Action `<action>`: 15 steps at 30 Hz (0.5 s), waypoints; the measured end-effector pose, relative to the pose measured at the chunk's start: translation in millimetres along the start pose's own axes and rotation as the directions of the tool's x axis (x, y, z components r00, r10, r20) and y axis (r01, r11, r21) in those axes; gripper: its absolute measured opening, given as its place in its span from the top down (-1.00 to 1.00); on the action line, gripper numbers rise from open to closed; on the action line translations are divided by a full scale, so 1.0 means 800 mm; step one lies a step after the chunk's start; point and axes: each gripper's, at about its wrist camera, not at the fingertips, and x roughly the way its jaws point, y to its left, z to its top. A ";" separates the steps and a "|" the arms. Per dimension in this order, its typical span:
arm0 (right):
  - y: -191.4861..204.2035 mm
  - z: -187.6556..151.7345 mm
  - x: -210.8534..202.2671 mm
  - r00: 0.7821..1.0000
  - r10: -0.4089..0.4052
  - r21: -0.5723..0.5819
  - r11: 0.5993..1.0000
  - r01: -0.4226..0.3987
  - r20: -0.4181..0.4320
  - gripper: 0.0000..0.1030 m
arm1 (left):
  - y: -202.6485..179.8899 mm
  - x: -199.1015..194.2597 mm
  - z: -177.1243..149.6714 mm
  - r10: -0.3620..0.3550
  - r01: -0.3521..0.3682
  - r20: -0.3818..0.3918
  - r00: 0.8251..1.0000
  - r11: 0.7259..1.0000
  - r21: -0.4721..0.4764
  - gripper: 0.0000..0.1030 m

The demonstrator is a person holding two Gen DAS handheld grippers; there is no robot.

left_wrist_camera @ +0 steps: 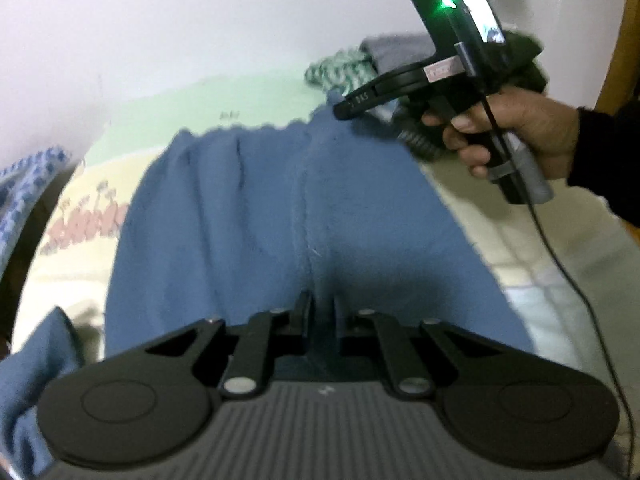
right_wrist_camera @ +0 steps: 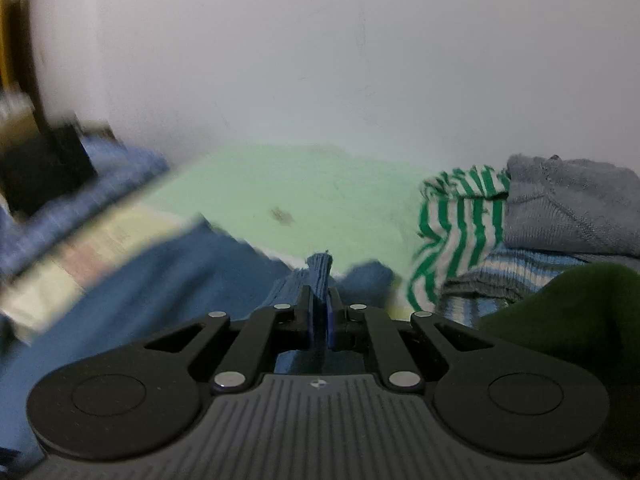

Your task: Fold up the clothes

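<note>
Blue garment [left_wrist_camera: 280,208] pinched by both narrow claws, left [left_wrist_camera: 322,316] and right [right_wrist_camera: 319,312]; mid-fold, next carry edges across evenly

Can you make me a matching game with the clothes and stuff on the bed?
Things:
1. blue garment
2. striped top
3. grey knit
4. bedsheet

Descriptions:
A. pale green, spread flat under the clothes
B. green and white, crumpled
C. pinched in both grippers: left gripper, right gripper
D. lying at the top of the pile on the right

Pairs: 1-C, 2-B, 3-D, 4-A
</note>
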 end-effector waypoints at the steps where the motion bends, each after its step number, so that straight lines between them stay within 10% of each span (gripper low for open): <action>1: 0.003 -0.004 0.009 1.000 -0.023 -0.019 1.000 0.023 -0.017 0.89 | 0.002 0.008 0.000 0.002 -0.002 -0.015 1.000 1.000 -0.009 0.86; 6: -0.010 -0.015 0.028 0.999 -0.029 0.015 0.999 0.030 -0.046 0.85 | 0.005 0.011 -0.006 0.004 -0.005 -0.023 1.000 1.000 -0.027 0.80; 10: -0.037 -0.013 -0.006 1.000 -0.026 0.152 0.988 0.025 0.000 0.22 | 0.009 -0.004 -0.009 0.041 -0.041 -0.016 0.999 0.999 -0.016 0.55; 15: -0.034 -0.028 -0.066 0.999 0.050 0.144 0.988 -0.050 0.007 0.28 | 0.029 -0.039 -0.021 0.129 -0.129 0.001 0.992 0.990 -0.059 0.57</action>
